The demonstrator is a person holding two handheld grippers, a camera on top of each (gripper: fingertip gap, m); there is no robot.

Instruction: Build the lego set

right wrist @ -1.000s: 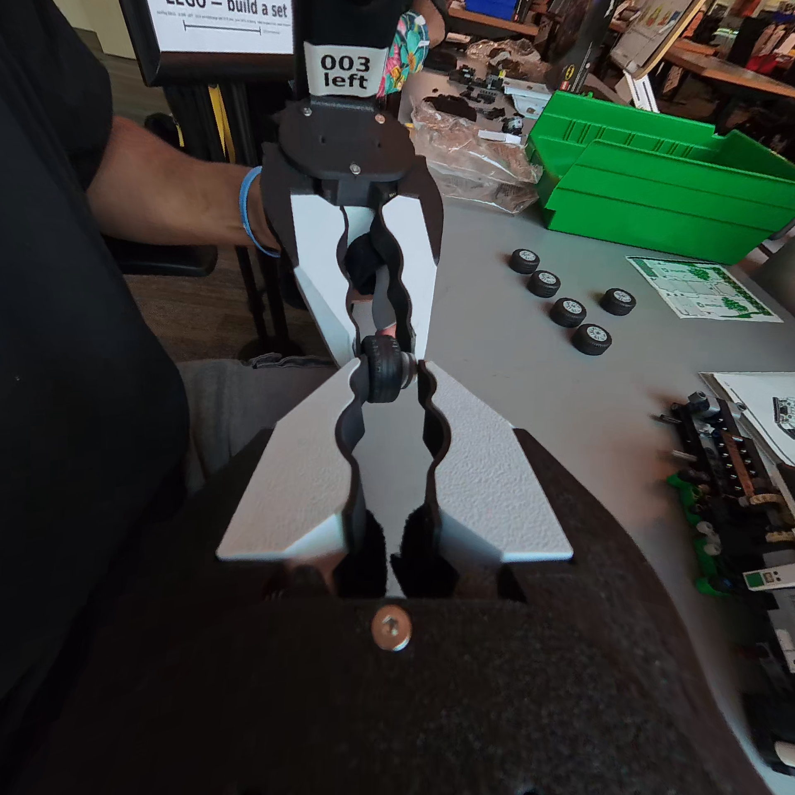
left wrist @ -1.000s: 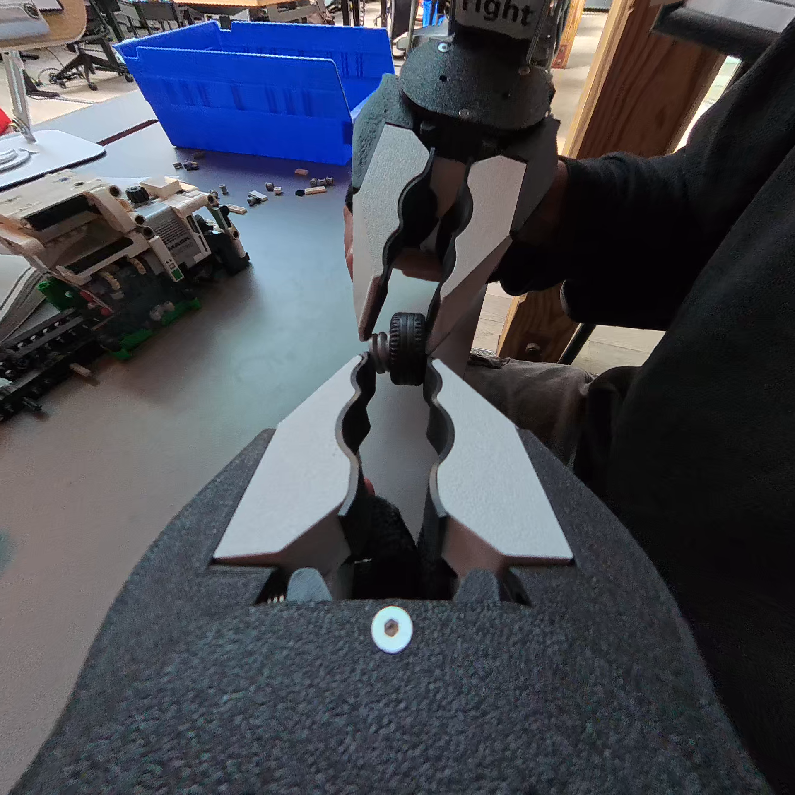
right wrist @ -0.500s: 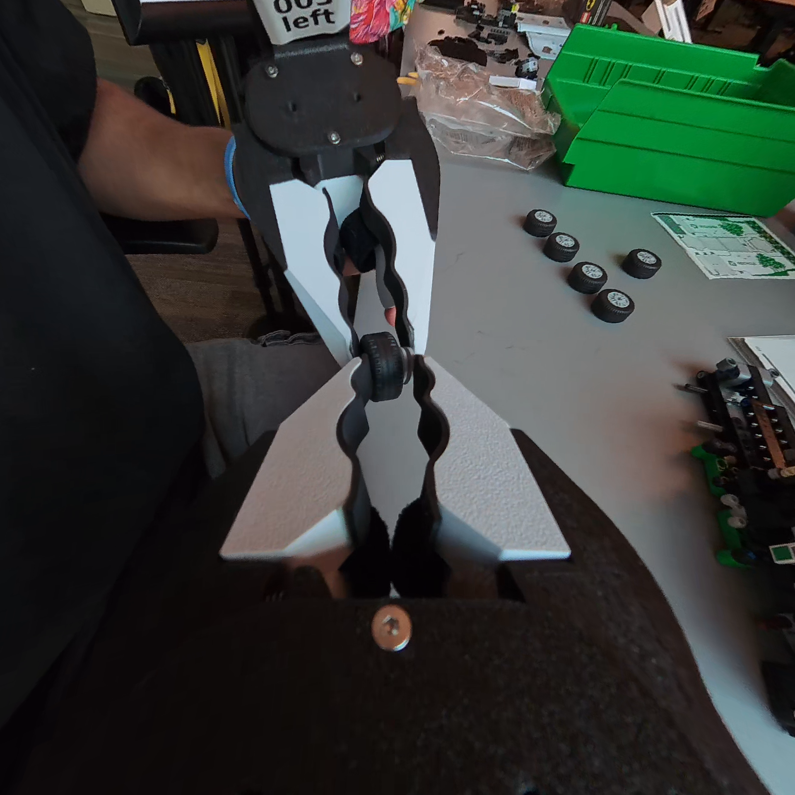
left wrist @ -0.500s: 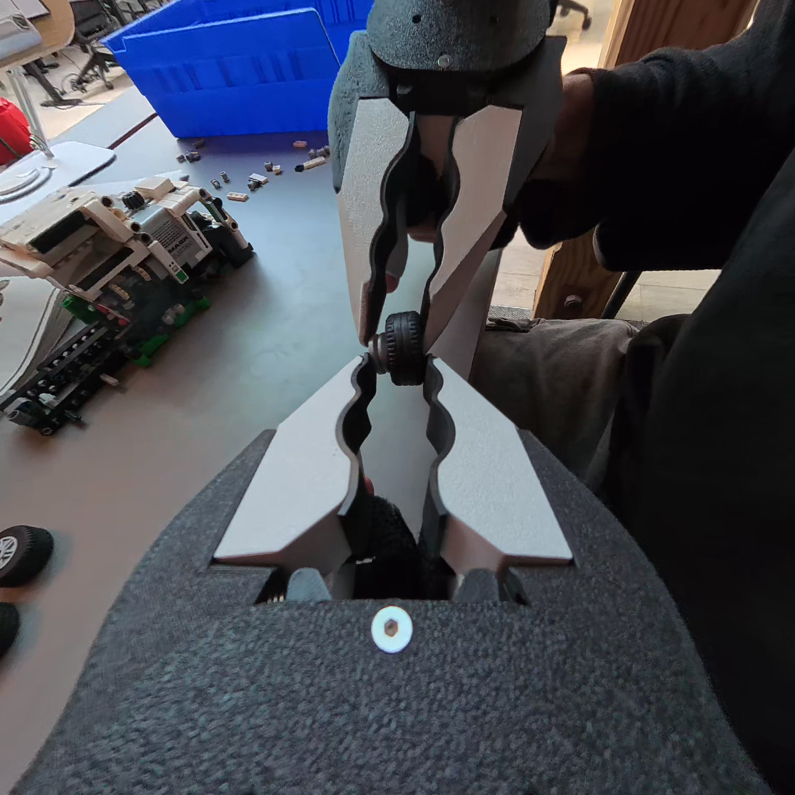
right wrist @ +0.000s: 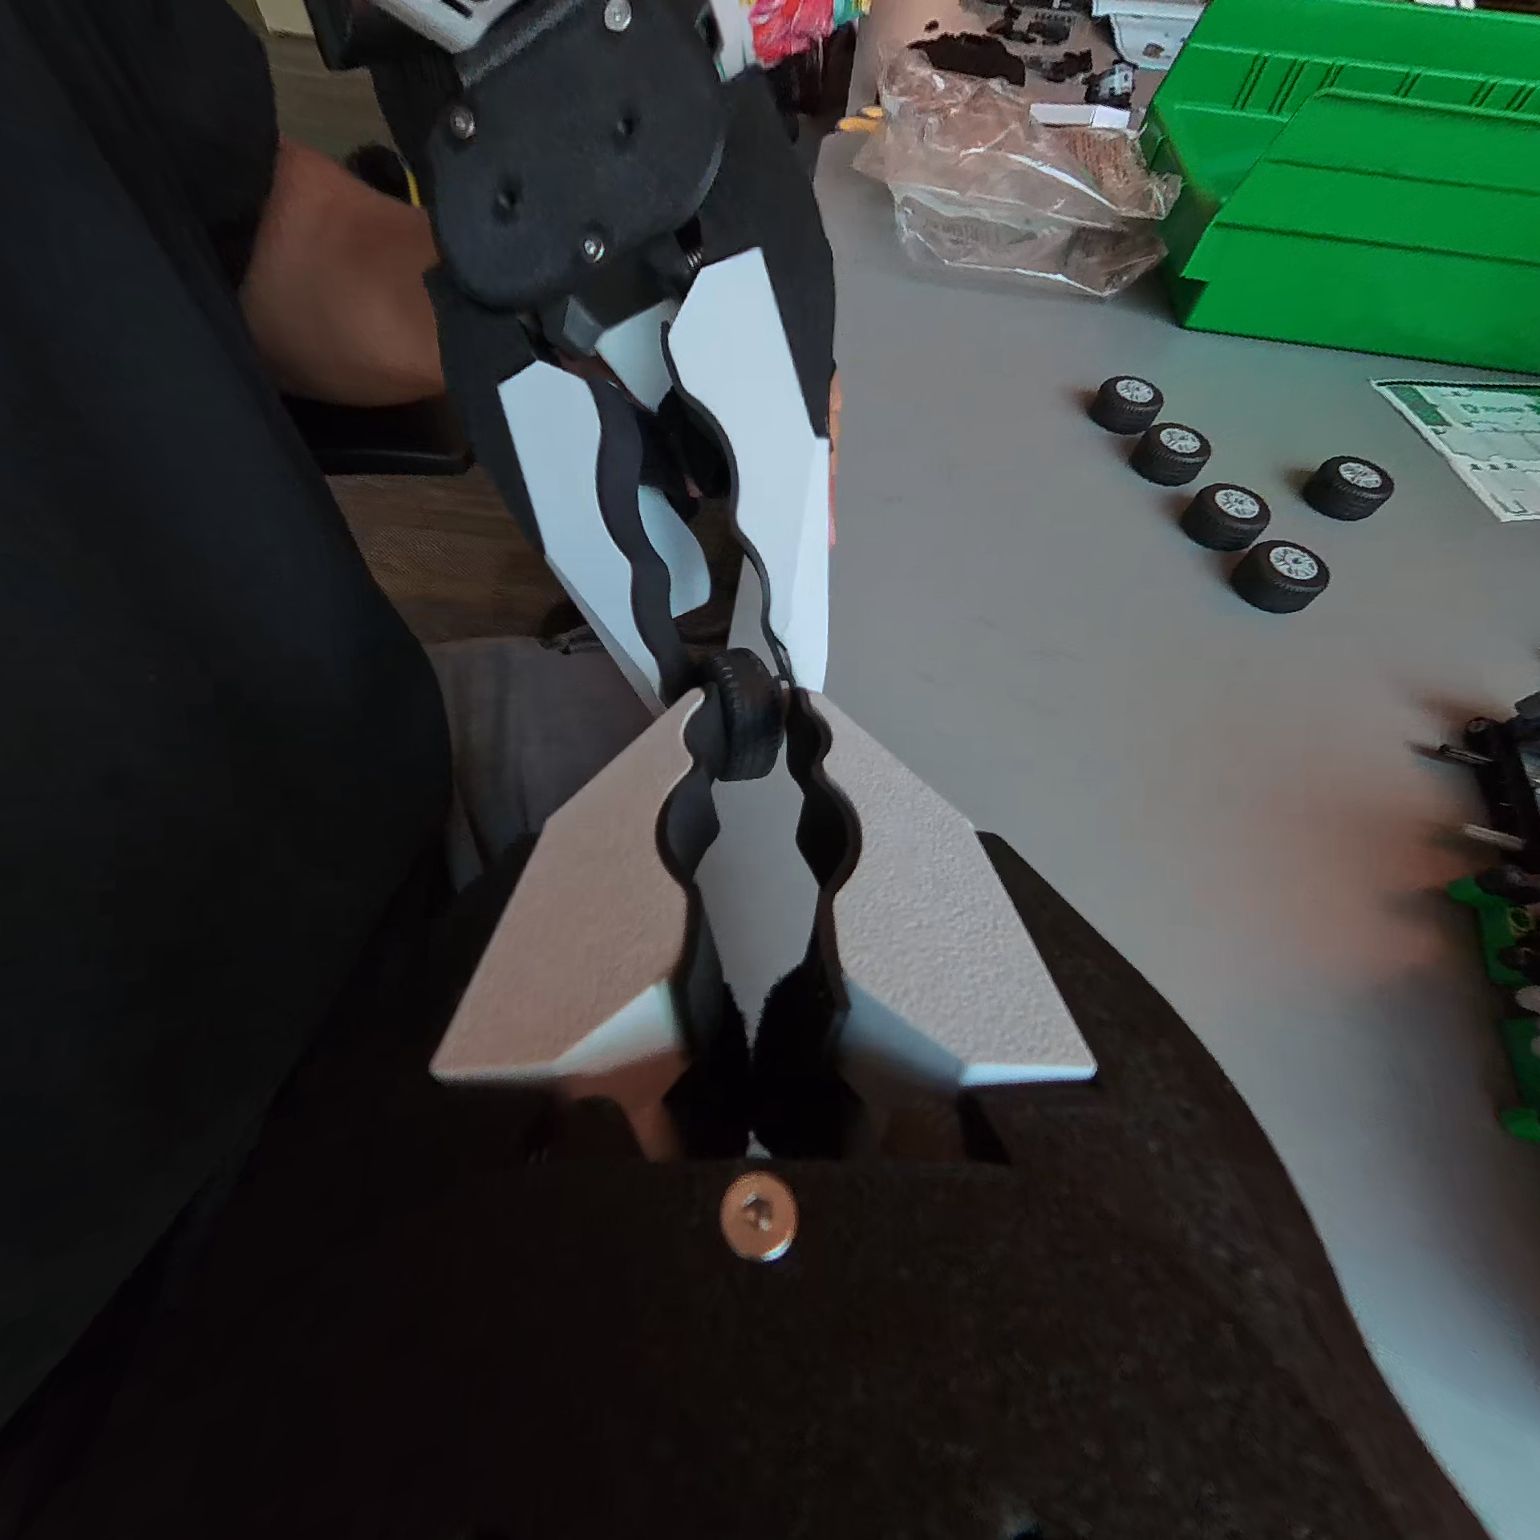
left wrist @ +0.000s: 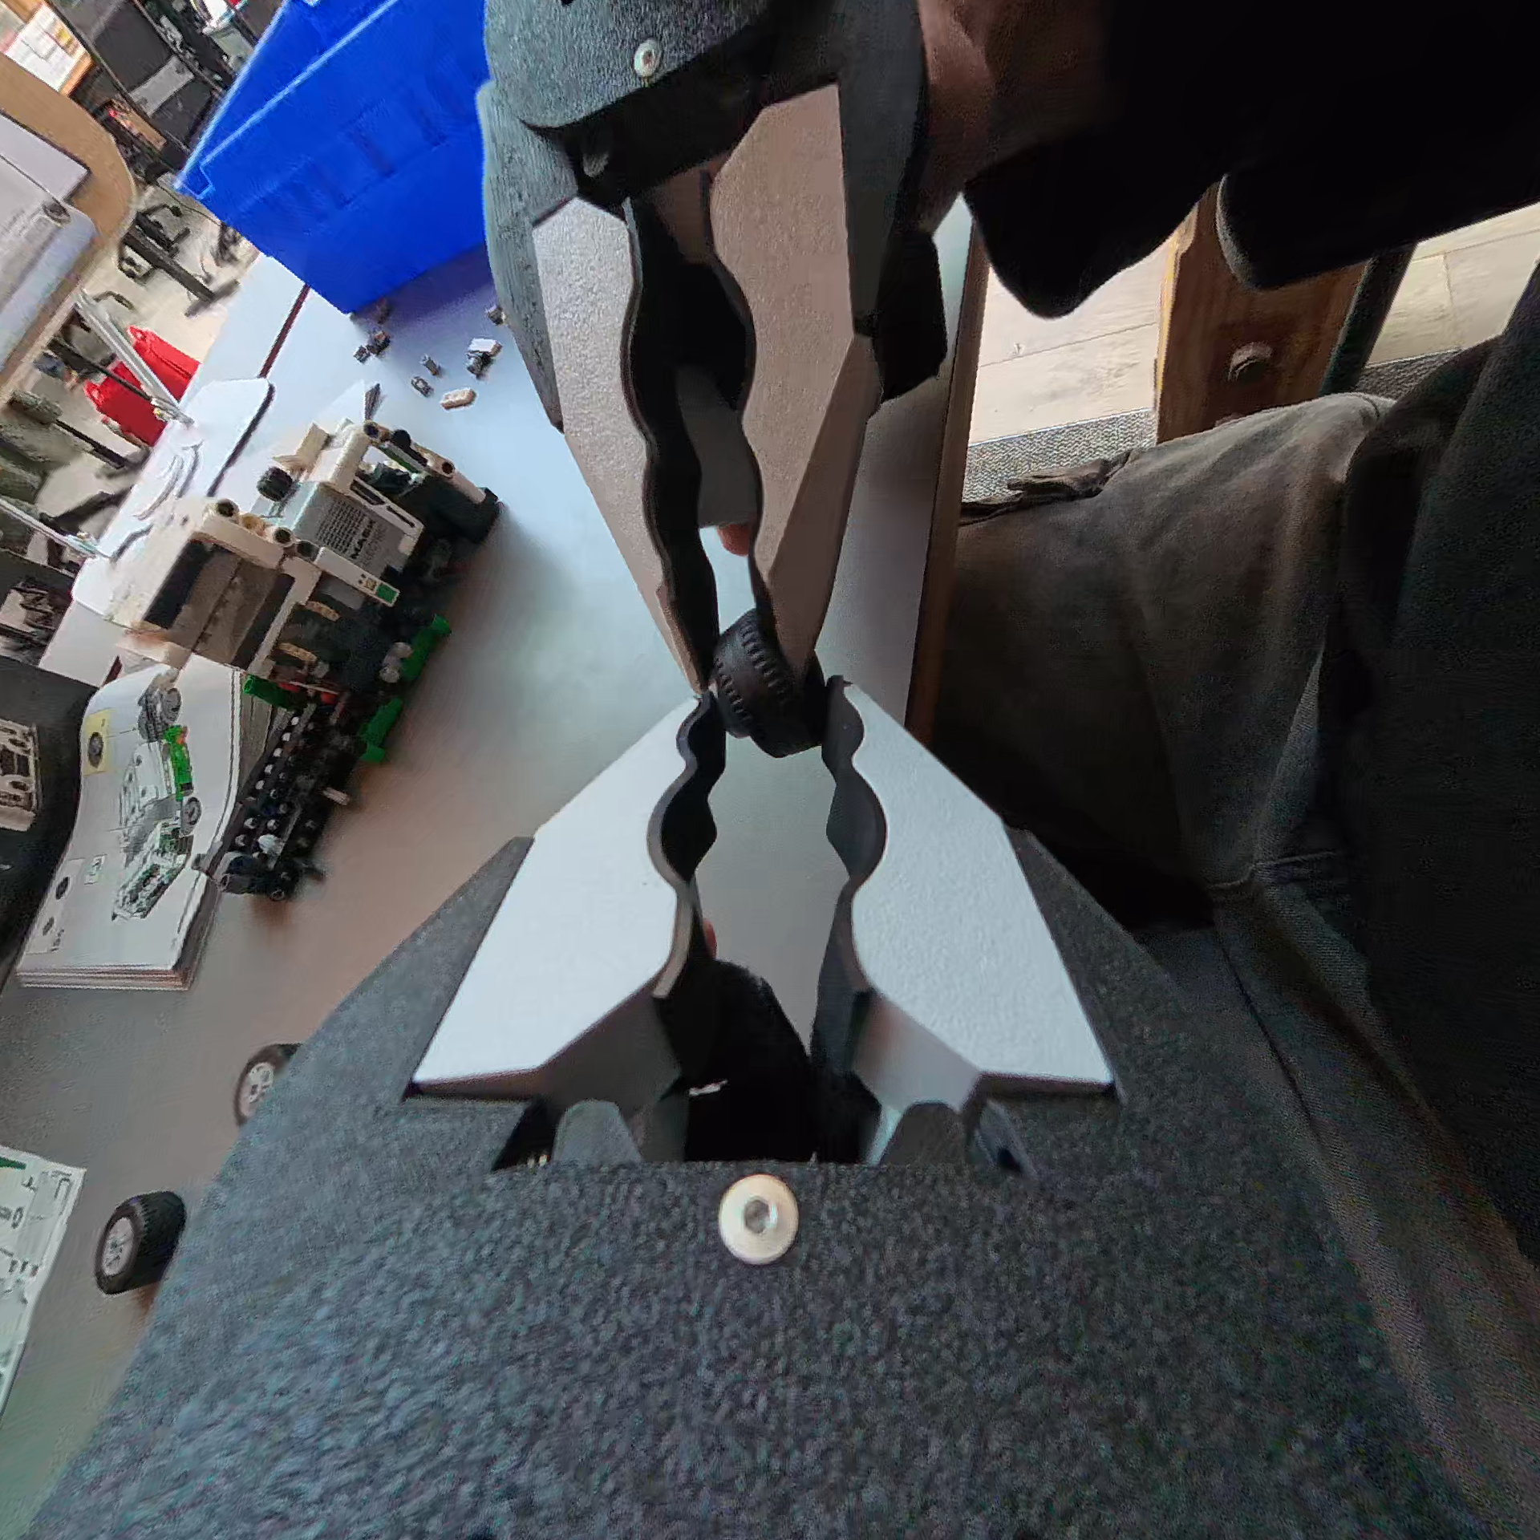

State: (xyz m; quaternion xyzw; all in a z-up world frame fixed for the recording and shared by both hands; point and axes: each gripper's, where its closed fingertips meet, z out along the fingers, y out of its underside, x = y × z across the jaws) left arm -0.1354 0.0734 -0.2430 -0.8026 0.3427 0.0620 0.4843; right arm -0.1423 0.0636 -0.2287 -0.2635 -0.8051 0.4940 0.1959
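Observation:
A small black wheel [left wrist: 762,696] hangs in the air over the table's near edge, pinched from both sides. My left gripper [left wrist: 771,704] is shut on it from below in the left wrist view. The right gripper's fingertips [left wrist: 800,642] come down from above and clamp the same wheel. In the right wrist view my right gripper [right wrist: 746,712] is shut on the wheel [right wrist: 746,725], and the left gripper's fingers [right wrist: 667,633] meet it from above. The partly built white, black and green Lego truck [left wrist: 292,575] stands on the grey table [left wrist: 542,667] to the left.
A blue bin [left wrist: 350,158] and several small loose parts [left wrist: 433,367] lie at the far end. An instruction booklet [left wrist: 142,842] and loose wheels [left wrist: 137,1242] lie nearby. Green bins [right wrist: 1375,208], a plastic bag [right wrist: 1000,192], several wheels [right wrist: 1225,517] and a printed sheet [right wrist: 1483,442] show on the other side. The person's lap [left wrist: 1167,625] is close. The tips of both grippers are at nearly the same place.
Both grippers stay clamped tip to tip on the wheel. They have twisted and drawn closer together, so the table scene has tilted in both views.

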